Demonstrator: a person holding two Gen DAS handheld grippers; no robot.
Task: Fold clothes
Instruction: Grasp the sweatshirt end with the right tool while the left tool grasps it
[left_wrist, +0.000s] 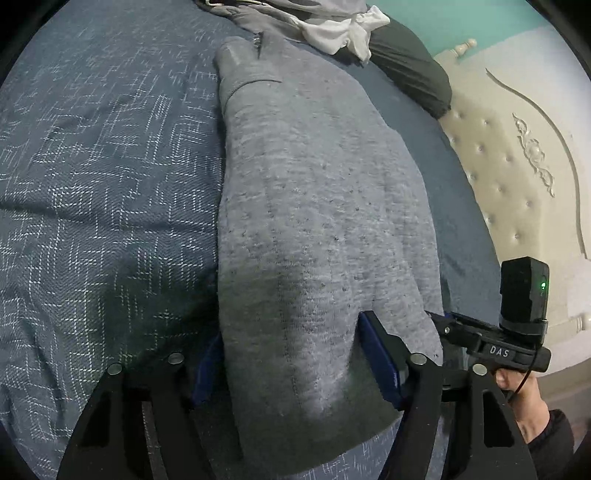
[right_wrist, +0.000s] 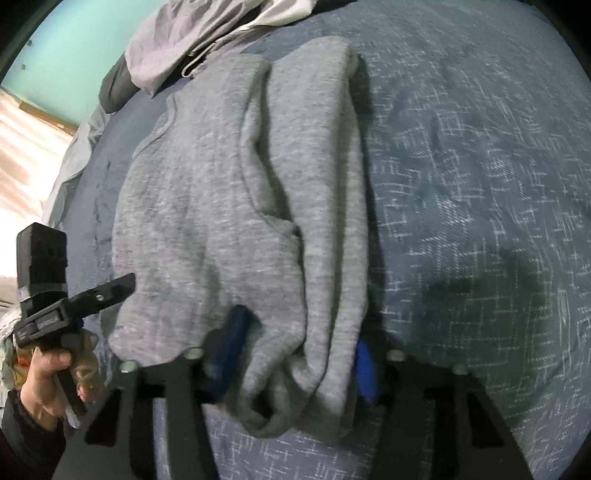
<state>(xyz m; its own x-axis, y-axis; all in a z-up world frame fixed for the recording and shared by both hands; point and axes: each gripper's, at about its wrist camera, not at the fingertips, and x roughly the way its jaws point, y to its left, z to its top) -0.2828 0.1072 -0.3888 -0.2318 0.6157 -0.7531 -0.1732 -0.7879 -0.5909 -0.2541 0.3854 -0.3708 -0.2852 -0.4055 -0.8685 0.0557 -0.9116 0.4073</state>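
Covering the bed, a dark blue quilt with white crosshatch weave (left_wrist: 92, 192) carries the heathered grey fleece garment (left_wrist: 314, 206), folded lengthwise into a strip. I read both claws as gathering its near end for the next fold: left claw (left_wrist: 299, 365) straddles it, unclenched; right claw (right_wrist: 295, 354) grasps the bunched hem.

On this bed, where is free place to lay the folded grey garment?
Free: the patterned blue bedspread on the grey garment's side away from the cream headboard. Crowded: the far end, where loose clothes and a dark pillow lie.
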